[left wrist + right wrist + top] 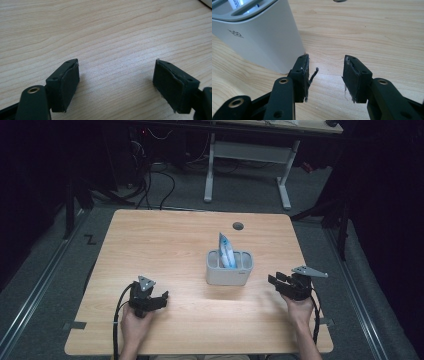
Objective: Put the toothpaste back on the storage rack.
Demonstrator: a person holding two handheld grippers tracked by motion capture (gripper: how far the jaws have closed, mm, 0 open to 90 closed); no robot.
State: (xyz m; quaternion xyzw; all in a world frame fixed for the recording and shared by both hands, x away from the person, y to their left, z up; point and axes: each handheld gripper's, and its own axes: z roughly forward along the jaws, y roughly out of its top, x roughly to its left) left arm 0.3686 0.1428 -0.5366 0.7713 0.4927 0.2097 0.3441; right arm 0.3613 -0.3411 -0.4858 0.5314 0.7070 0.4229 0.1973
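A white box-shaped holder (pixel 229 268) stands on the wooden table (pixel 165 245), right of centre, with a blue-and-white packet (pixel 225 251) sticking up out of it. My left gripper (pixel 161 300) rests low over the table near the front left, held in a hand; its jaws stand wide apart with bare wood between them (pixel 116 77). My right gripper (pixel 276 281) sits just right of the holder, its jaws partly apart and empty (pixel 325 75). In the right gripper view the holder's white wall (pixel 264 37) is close beside one black pad (pixel 302 72).
A round cable hole (pixel 238 226) lies in the table behind the holder. Beyond the table's far edge stands the white frame of another desk (pixel 247 165), with cables on the floor. Bare wood spreads across the table's left and back.
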